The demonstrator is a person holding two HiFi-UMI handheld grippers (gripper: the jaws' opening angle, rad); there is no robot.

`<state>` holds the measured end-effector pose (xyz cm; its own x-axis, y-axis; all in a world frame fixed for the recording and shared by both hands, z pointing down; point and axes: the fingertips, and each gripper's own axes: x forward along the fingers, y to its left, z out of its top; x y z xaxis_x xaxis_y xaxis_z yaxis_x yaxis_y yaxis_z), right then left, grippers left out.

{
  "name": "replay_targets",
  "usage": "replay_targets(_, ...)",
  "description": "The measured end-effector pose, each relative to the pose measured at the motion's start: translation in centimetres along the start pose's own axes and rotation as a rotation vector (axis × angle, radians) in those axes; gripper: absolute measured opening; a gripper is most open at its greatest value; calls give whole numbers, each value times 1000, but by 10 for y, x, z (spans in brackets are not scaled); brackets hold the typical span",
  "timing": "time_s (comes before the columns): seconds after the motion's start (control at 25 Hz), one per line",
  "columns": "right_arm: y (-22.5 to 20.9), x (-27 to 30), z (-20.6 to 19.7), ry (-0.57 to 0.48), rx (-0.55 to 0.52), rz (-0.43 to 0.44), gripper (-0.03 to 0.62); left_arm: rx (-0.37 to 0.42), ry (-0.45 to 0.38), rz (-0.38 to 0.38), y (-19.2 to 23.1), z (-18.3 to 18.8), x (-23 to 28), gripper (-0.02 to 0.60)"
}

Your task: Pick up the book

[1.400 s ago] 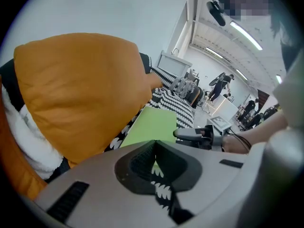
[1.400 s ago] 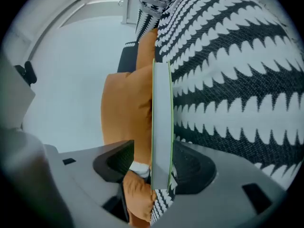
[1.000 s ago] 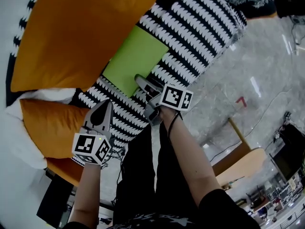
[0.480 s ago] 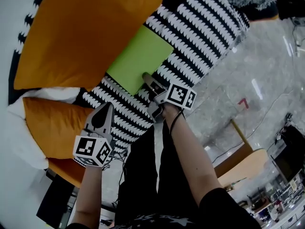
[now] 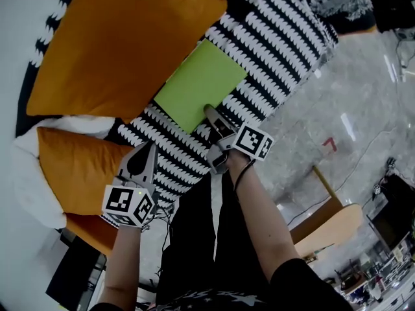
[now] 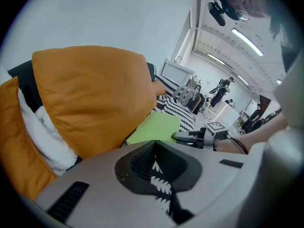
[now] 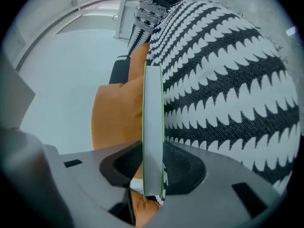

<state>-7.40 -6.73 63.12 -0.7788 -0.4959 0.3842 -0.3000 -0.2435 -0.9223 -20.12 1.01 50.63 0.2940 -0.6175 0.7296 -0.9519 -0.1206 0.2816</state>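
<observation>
Living-room corner staged inside a large open hall, probably a lab or studio. A black-and-white patterned throw [image 5: 279, 37] covers the seat beneath and ahead of the right gripper [image 5: 211, 112]. Large orange cushions [image 5: 123, 37] lie ahead and to the left of the left gripper [image 5: 149, 149], with a white cushion [image 6: 45, 134] between them. To the right of the right gripper, a polished stone floor [image 5: 337, 76] bears a red tape mark [image 5: 329, 144], and pale wooden furniture [image 5: 327, 222] stands nearby. Far beyond the left gripper are ceiling strip lights [image 6: 247, 34] and standing people [image 6: 222, 90].
</observation>
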Motion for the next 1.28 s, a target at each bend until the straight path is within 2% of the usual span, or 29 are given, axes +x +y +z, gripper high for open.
replay_targets(0.2,23,-27,12,-38,-12,25,140,9,-25,-2,-4,20,-10,5)
replay_targets(0.36,61,-46,11,-54,-22,99,140,23,-63,-22,-10,35,-28,5)
replay_targets(0.56,120,-82,16,-39,-66,166,141,63,-129,-53,-39,78,-54,5)
replay_targets(0.8,178,-111,30,-77,-86,250,140,112,-215,-68,-63,133,-83,5)
replay_targets(1.0,218,-131,12,-83,-99,278,141,158,-242,-67,-67,150,-122,5)
replay_targets(1.16,250,-156,4,-84,-119,308,141,183,-271,-97,-83,164,-139,5)
replay_targets(1.28,268,-175,-16,-64,-164,274,141,217,-282,-123,-93,172,-160,5)
